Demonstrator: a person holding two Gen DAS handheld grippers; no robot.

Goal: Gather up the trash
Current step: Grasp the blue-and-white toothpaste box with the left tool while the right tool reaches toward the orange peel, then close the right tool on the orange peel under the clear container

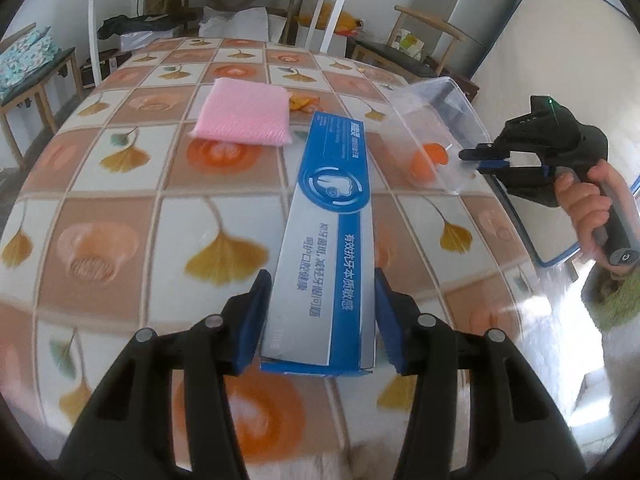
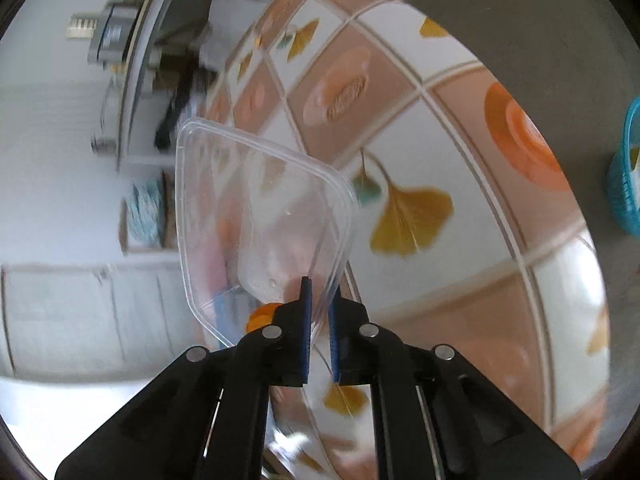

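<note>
With the right tool [image 2: 318, 312] pinching the wall of a clear plastic container [image 2: 256, 216] held tilted above the desk [image 1: 120, 168], the open left tool [image 1: 320, 320] straddling the toothpaste box [image 1: 332, 240] should, by judgement, close squarely on its long sides.

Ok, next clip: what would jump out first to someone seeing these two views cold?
Probably the blue-and-white toothpaste box, lying lengthwise on the patterned tablecloth with its near end between the open fingers of the left gripper. Next, the clear plastic container held up off the table, its rim pinched by the right gripper. A pink cloth lies farther back on the table.
</note>
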